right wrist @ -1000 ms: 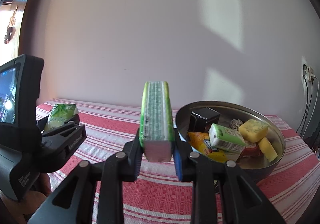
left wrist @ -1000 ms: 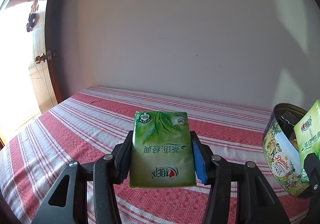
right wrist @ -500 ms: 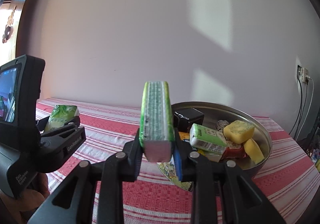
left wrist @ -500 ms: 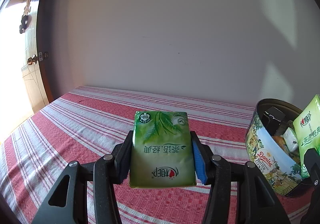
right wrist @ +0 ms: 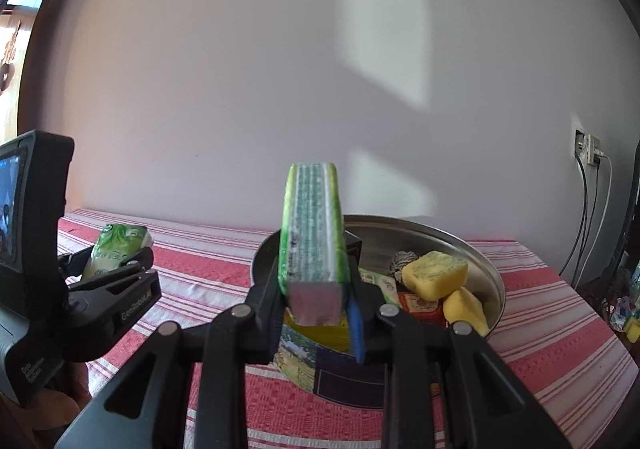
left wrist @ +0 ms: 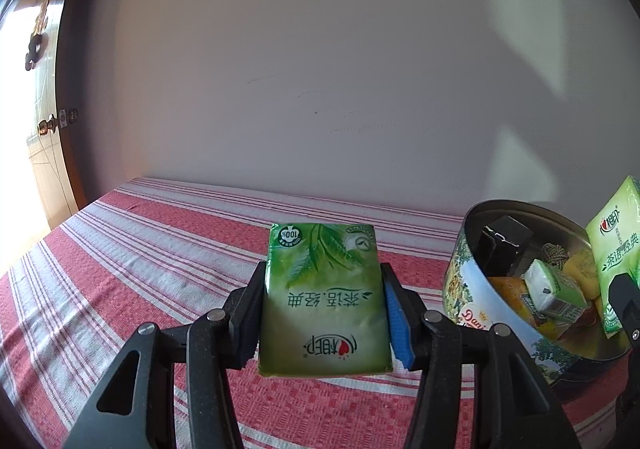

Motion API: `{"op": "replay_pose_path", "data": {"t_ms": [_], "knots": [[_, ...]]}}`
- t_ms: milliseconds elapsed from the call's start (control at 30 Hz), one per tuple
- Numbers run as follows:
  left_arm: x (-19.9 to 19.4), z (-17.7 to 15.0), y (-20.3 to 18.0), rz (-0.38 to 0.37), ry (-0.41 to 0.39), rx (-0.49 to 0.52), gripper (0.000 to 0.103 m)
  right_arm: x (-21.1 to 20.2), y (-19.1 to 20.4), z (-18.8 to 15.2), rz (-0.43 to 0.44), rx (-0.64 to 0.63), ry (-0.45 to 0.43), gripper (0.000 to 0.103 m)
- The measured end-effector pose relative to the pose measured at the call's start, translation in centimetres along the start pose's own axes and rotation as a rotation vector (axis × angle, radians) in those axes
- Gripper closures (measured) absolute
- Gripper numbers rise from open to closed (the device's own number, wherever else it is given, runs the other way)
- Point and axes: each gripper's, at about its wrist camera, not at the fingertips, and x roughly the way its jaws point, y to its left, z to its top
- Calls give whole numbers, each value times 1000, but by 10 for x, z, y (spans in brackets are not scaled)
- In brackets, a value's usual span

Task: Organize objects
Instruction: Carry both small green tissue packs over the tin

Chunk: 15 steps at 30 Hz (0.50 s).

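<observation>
My left gripper (left wrist: 324,305) is shut on a flat green tissue pack (left wrist: 324,289), held above the red striped tablecloth (left wrist: 140,261). My right gripper (right wrist: 314,293) is shut on a second green tissue pack (right wrist: 312,233), held on edge just in front of the round cookie tin (right wrist: 472,257). That pack also shows at the right edge of the left wrist view (left wrist: 616,249), over the tin (left wrist: 476,289). The left gripper with its pack shows at the left of the right wrist view (right wrist: 116,249). The tin holds a black box, a small carton, yellow sponges and other small items.
A pale wall runs behind the table. A wooden door with a knob (left wrist: 46,127) stands at far left. A wall socket with cables (right wrist: 588,157) is at the right. The table's right edge (right wrist: 580,309) falls off beyond the tin.
My right gripper has moved right with its pack, from beside the tin to in front of it. The left gripper still holds its pack; the tin shows nearer in its view.
</observation>
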Motion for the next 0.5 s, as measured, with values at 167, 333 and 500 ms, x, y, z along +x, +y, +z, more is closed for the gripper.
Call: {"op": "replay_pose_path", "data": {"t_ms": [167,333,500], "knots": [[-10,6,-13,-27,-35,11,48,3,-23,6,-38,37,-23,76],[-22,14,-30,-61,-82,28,48,11,-51,12,-85,81,-33,76],[-30,24,-51,-109,-119,49,48,20,-76,18,-129,130,-42,76]]}}
